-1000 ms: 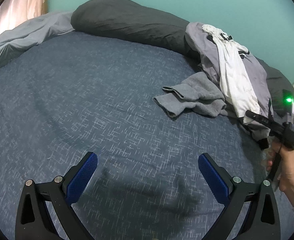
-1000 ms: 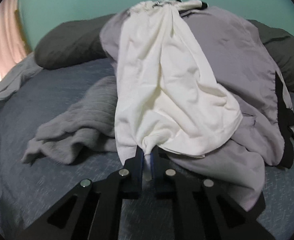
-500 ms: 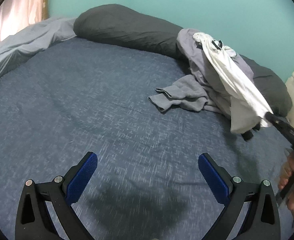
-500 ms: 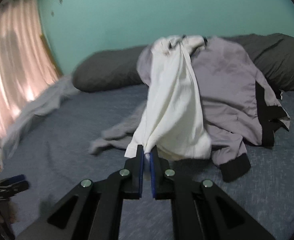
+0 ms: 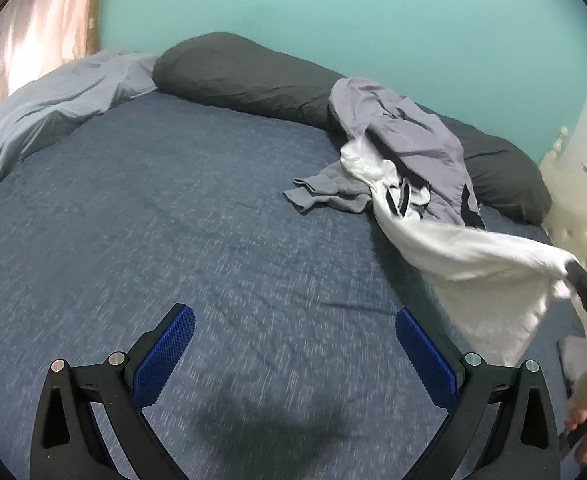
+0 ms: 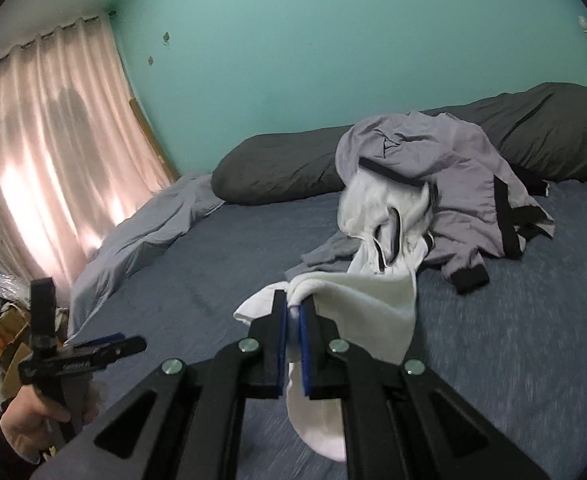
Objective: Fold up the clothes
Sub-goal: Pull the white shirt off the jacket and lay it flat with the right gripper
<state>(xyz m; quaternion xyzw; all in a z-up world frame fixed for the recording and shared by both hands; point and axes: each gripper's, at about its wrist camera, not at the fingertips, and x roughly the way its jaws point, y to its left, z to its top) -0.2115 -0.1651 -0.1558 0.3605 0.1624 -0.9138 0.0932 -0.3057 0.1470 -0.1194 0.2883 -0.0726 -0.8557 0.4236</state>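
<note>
Your right gripper (image 6: 292, 312) has its jaws pinched tight on a bunched edge of the white garment (image 6: 377, 304), held above the blue bedsheet (image 5: 173, 220); the cloth stretches from it back to the clothes pile at the bed's far right, against the dark pillows (image 5: 245, 76). Your left gripper (image 5: 293, 344) hovers level over the sheet near the front edge, jaws spread wide and holding nothing. A grey jacket (image 6: 453, 168) tops the pile.

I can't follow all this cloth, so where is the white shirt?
The white shirt stretches from the clothes pile by the pillows, right side of the bed, to the right gripper, which pinches its edge.
</note>
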